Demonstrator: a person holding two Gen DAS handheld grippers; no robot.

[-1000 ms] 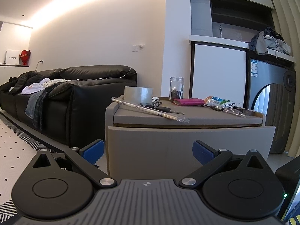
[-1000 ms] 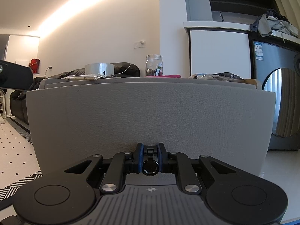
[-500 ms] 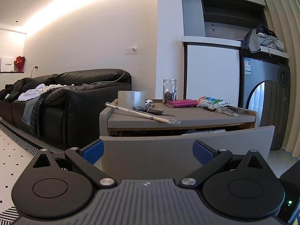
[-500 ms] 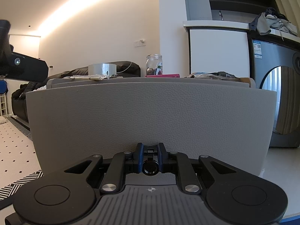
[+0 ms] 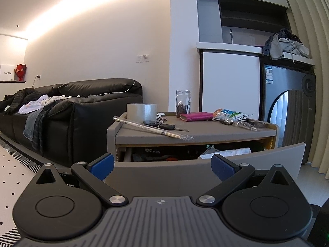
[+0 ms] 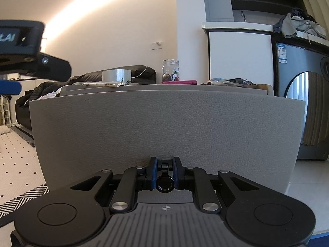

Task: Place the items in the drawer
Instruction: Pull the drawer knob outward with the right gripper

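The grey drawer (image 5: 287, 154) of a low side table (image 5: 205, 134) is pulled out, and clutter shows inside it. My right gripper (image 6: 163, 174) is shut on the black drawer knob (image 6: 163, 184) at the bottom of the grey drawer front (image 6: 164, 123). My left gripper (image 5: 162, 165) hangs open and holds nothing, above the drawer's front edge. On the tabletop lie a roll of tape (image 5: 141, 112), a wrapped metal rod (image 5: 152, 127), keys (image 5: 162, 126), a pink wallet (image 5: 197, 116), a glass jar (image 5: 183, 103) and a snack packet (image 5: 231, 114).
A black leather sofa (image 5: 72, 111) with clothes on it stands left of the table. A white cabinet (image 5: 229, 82) and a washing machine (image 5: 292, 107) stand behind and to the right. The left gripper's body (image 6: 30, 51) shows at the right wrist view's left edge. A patterned rug (image 5: 12, 164) covers the floor.
The drawer has slid out toward me with the right gripper shut on its knob. My left gripper has risen, so the drawer's inside now shows under the tabletop.
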